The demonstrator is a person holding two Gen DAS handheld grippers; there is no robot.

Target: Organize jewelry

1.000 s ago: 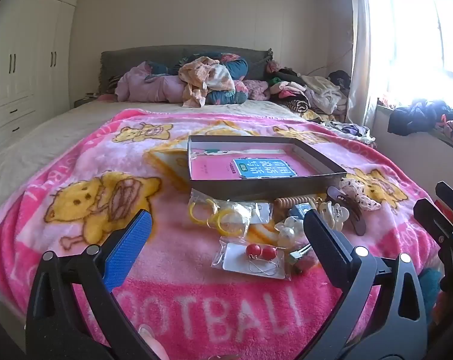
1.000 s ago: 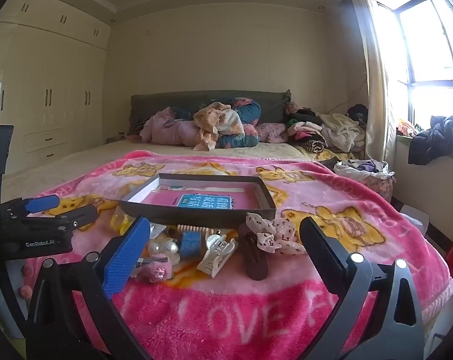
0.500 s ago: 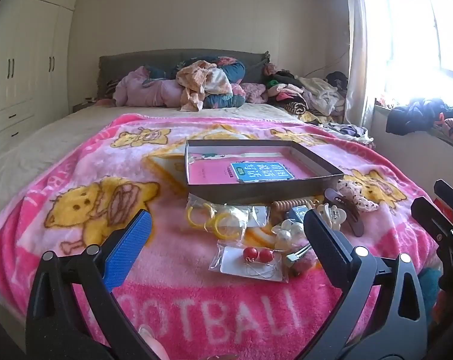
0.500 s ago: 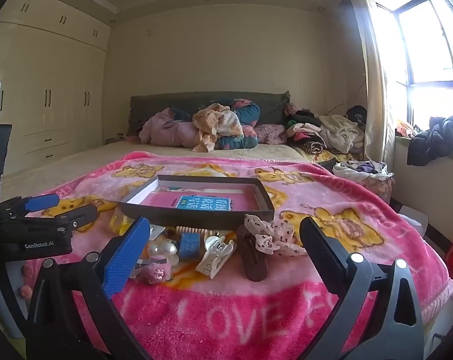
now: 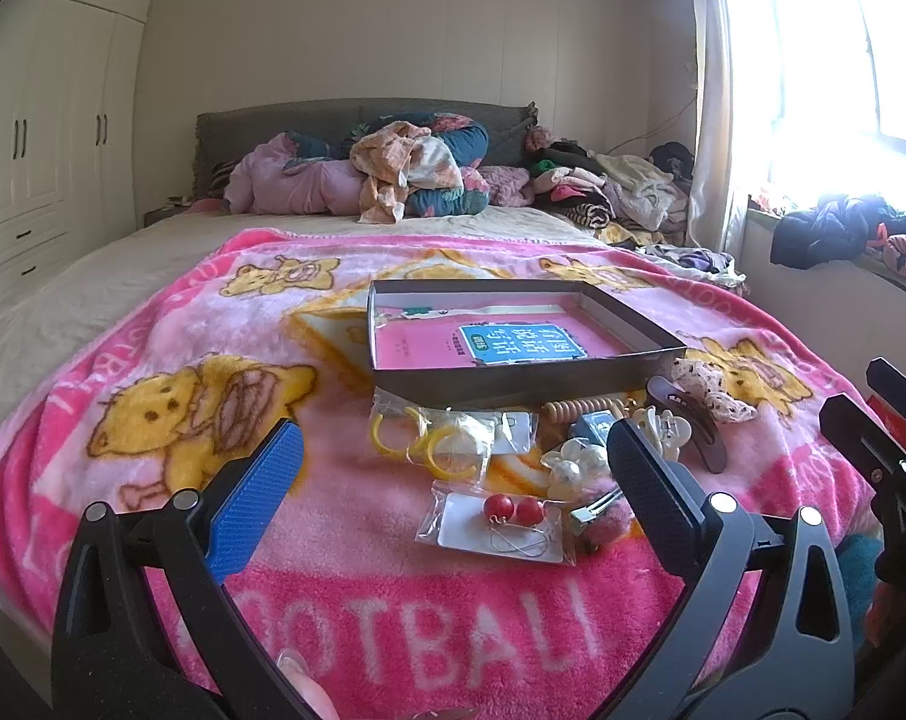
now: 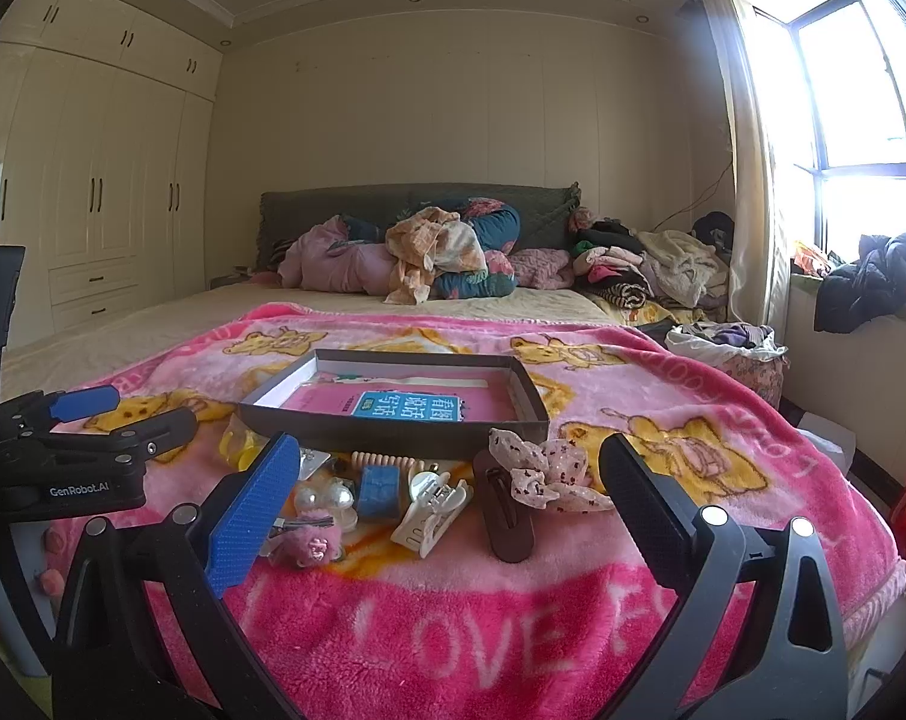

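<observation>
Left gripper [image 5: 453,480], right gripper [image 6: 447,486]: both spread wide, empty. Shallow box [image 5: 531,387]: book inside. Jewelry heap [image 6: 393,492]: overlapping, possibly hair clips; bagged red earrings [image 5: 504,510].

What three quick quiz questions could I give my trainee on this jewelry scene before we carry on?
1. True or false: the red ball earrings already lie inside the grey tray.
2. In the right wrist view, which lies nearest the right gripper? A) the white claw clip B) the yellow hoops C) the pile of clothes
3. Fill in: both grippers, including the left gripper, are ____ and hold nothing.

Key: 1 false, they lie bagged on the pink blanket in front of the tray; 2 A; 3 open.
</observation>
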